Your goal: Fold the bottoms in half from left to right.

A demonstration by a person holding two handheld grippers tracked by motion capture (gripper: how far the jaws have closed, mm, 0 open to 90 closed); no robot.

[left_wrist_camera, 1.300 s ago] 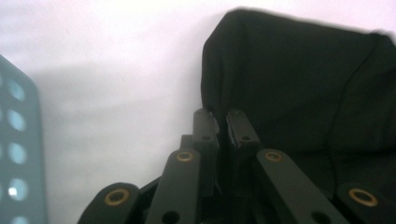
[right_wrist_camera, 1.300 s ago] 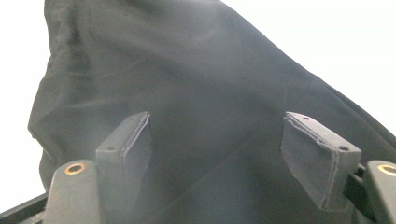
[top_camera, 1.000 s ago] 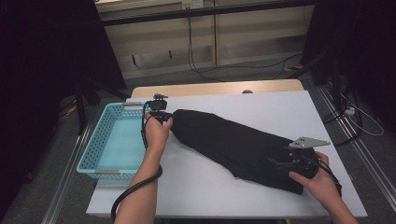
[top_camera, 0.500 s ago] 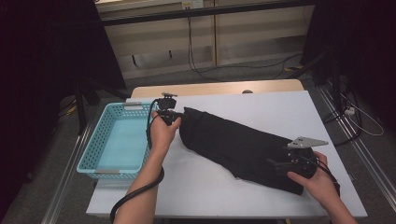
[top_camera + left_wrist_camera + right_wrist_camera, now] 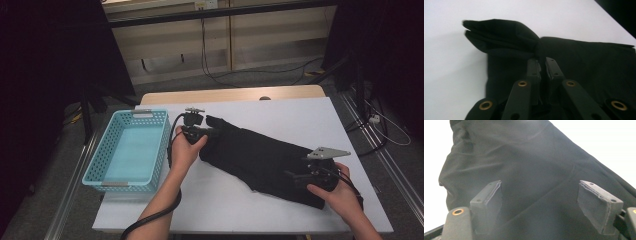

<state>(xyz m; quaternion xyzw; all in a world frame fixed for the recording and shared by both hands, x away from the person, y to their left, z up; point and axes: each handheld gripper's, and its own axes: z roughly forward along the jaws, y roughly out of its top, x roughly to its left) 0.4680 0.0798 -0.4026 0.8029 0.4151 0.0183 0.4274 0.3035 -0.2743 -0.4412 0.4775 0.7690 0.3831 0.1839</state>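
Observation:
A long black garment (image 5: 260, 160) lies slantwise across the white table (image 5: 300, 117). My left gripper (image 5: 207, 131) is shut on the garment's upper left end. In the left gripper view the jaws (image 5: 542, 60) stand almost together, with the bunched black cloth (image 5: 506, 37) pinched at their tips and a folded flap sticking out to the left. My right gripper (image 5: 296, 176) hovers at the garment's lower right end. In the right gripper view its jaws (image 5: 541, 192) stand wide open over the smooth black cloth (image 5: 524, 157), with no fold pinched between the pads.
An empty light blue plastic basket (image 5: 161, 150) stands on the table's left side, close to my left hand. Bare white tabletop lies behind and in front of the garment. Cables run across the floor beyond the table's far edge.
My left hand has moved to the right, away from the basket, carrying the garment's left end with it so the cloth bunches up. The right hand has stayed where it was.

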